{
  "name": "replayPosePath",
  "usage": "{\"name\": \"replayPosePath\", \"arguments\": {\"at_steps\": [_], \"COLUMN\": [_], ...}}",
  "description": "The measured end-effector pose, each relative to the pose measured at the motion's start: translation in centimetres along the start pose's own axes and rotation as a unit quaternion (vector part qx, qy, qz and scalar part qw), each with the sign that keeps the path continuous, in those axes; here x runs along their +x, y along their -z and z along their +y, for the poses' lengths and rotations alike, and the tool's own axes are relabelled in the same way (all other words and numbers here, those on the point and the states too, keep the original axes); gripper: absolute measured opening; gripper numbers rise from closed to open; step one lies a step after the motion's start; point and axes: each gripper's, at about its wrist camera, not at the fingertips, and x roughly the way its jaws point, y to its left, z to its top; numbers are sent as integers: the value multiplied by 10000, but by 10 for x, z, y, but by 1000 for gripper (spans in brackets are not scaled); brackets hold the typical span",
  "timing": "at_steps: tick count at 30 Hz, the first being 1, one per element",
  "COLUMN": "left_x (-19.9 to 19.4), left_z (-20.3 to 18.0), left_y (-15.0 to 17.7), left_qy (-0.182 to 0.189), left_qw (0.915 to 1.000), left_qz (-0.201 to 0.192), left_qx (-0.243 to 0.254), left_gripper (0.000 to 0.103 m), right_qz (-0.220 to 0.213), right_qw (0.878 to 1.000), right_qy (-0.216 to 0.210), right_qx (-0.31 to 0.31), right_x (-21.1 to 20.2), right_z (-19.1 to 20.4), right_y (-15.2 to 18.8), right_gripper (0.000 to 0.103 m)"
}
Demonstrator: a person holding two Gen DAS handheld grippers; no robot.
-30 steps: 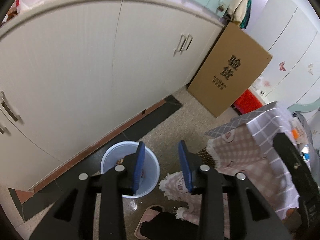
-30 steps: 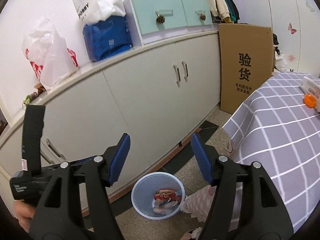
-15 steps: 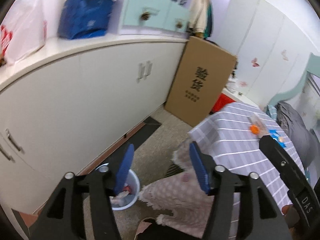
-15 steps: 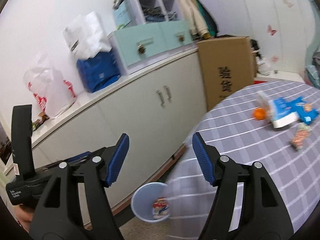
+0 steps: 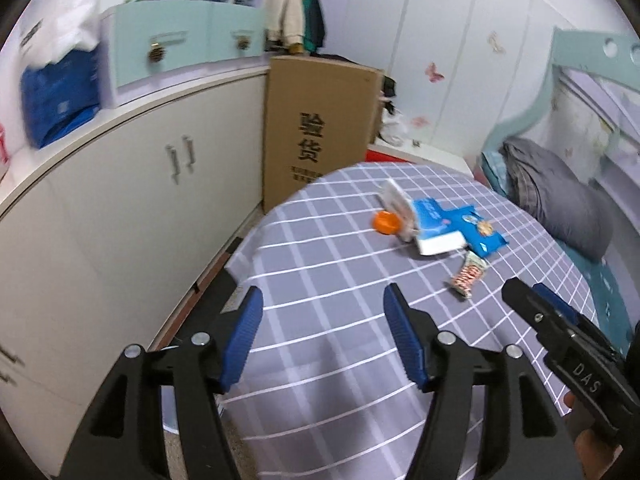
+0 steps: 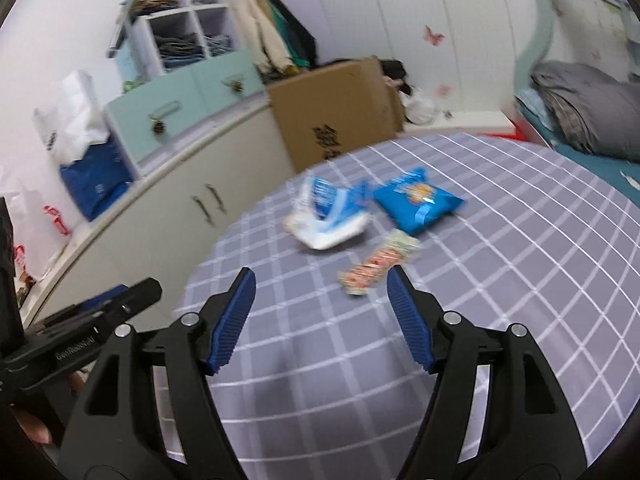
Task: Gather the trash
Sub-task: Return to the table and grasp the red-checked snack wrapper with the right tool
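Observation:
Trash lies on the grey checked tablecloth (image 5: 320, 280): an orange cap (image 5: 385, 222), a white and blue carton (image 5: 420, 224), a blue snack bag (image 5: 478, 232) and a red-patterned wrapper (image 5: 468, 274). In the right wrist view the carton (image 6: 328, 216), the blue bag (image 6: 418, 200) and the wrapper (image 6: 376, 266) lie just beyond my right gripper (image 6: 320, 284), which is open and empty. My left gripper (image 5: 322, 300) is open and empty above the table's near left part. The right gripper's body (image 5: 568, 344) shows at right.
White cabinets (image 5: 120, 208) run along the left wall. A tall cardboard box (image 5: 316, 128) stands behind the table. A bed with a grey pillow (image 5: 560, 196) is at the right. The left gripper's body (image 6: 92, 312) shows in the right wrist view.
Both grippers have swung up and right, from the floor bin by the cabinets to over the table. The trash pile is now in front of them. Both jaws stay open.

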Motion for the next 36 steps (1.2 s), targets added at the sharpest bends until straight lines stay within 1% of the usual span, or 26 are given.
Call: {"name": "replayPosePath", "arguments": {"at_steps": [4,7,10,14,16,18,20,22,23,25,26,27,30,33,35,36], "left_x": [18,29,37,46,52,57,61,64,66,70,74,78,87,96,102,105], "left_z": [-19,-27,-29,-26,-23,-25,-27,-31,-34,-39,-43,-47,-56,-63,-67,-70], "left_y": [-7,-12,-14,-16,-18,-20,-22,-24,-26,-27,-28,-30,-33,-35,-37,-39], "left_qy": [-26,-45,-93,-151,-144,-137,-91,-12,76,186,221,289,407,380,403,405], "left_qw": [9997,9993,9991,9989,9989,9989,9989,9989,9989,9989,9988,9987,9983,9981,9980,9979], "left_qz": [117,174,212,261,298,331,334,319,280,213,215,219,237,290,309,323], "left_qx": [204,317,366,356,317,306,323,351,374,381,368,353,352,394,388,394], "left_gripper": [62,62,62,63,63,63,63,63,63,63,63,63,63,63,63,63], "right_qz": [294,569,760,854,864,998,1136,1164,1176,1200,1202,1184,1046,932,861,817], "right_qw": [9994,9981,9969,9960,9951,9927,9917,9909,9911,9910,9914,9916,9938,9955,9962,9965], "right_qy": [159,216,214,276,466,619,579,600,524,425,358,352,332,190,159,145], "right_qx": [56,27,11,-34,-154,-260,-190,-311,-330,-404,-385,-369,-172,-30,3,34], "right_x": [13,30,48,65,72,82,86,84,84,81,79,78,66,56,51,49], "right_z": [-18,-23,-23,-19,-14,-13,-17,-18,-19,-22,-25,-28,-43,-54,-59,-62], "right_y": [-1,-3,-7,-13,-17,-18,-17,-18,-18,-18,-18,-19,-19,-19,-19,-20], "right_gripper": [68,68,68,68,68,67,62,50,47,29,25,19,14,12,7,6]}}
